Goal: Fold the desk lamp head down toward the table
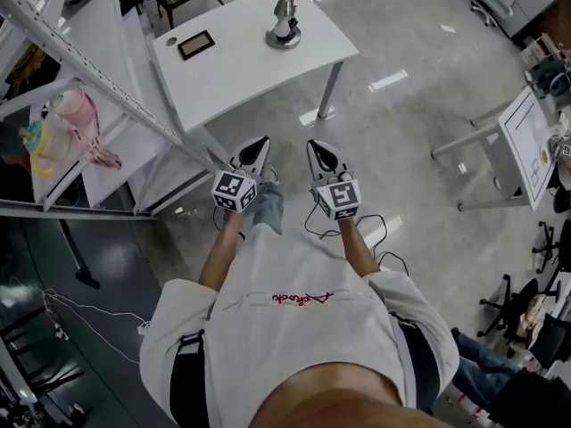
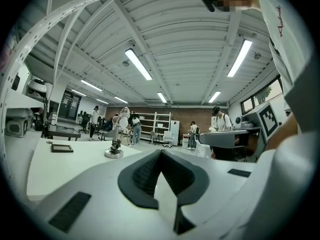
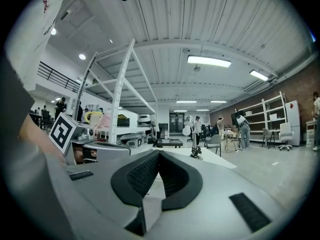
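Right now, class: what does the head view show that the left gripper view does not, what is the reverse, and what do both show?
Only the head view: the table's leg and cables trailing over the floor. Only the left gripper view: ceiling strip lights and people standing at the hall's far end. Both: the white table with the desk lamp upright on it and a dark flat frame lying nearby.

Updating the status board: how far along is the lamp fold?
Done: nothing; the lamp stands upright on the white table, untouched. In hand: the left gripper and right gripper are shut and empty, over the floor short of the table. Left: reach the lamp, take its head and fold it down.
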The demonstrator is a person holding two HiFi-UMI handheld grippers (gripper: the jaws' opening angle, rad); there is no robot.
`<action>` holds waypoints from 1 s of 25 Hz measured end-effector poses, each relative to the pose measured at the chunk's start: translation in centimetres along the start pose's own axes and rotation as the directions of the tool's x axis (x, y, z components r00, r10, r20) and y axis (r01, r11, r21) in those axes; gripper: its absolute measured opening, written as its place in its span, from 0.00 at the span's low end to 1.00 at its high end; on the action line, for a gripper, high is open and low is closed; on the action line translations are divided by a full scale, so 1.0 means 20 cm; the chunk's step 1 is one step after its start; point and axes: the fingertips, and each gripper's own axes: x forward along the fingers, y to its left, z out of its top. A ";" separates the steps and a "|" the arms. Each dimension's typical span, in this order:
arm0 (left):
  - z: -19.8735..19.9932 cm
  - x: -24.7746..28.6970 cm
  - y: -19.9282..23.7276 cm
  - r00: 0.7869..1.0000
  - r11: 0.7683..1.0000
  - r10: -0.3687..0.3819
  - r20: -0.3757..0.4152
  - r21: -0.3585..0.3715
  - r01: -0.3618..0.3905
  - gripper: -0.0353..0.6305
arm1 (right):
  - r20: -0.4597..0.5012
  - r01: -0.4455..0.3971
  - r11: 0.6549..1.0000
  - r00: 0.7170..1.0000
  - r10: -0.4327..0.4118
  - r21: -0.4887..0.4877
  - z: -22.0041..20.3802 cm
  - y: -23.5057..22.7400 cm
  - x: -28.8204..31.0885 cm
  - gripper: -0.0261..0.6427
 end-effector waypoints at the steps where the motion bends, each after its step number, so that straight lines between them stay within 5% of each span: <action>1: -0.01 0.04 0.04 1.000 1.000 0.000 -0.002 -0.004 0.000 0.09 | -0.004 0.003 1.000 1.000 -0.003 0.003 -0.01 -0.03 0.05 0.08; 10: -0.01 0.37 0.42 1.000 0.999 -0.001 -0.018 -0.034 0.000 0.09 | -0.028 0.005 1.000 1.000 -0.005 0.006 -0.02 -0.24 0.49 0.08; 25: 0.25 0.94 1.05 0.999 0.999 -0.039 -0.011 -0.038 0.039 0.09 | -0.023 0.088 0.996 0.996 -0.088 -0.005 0.15 -0.70 1.21 0.08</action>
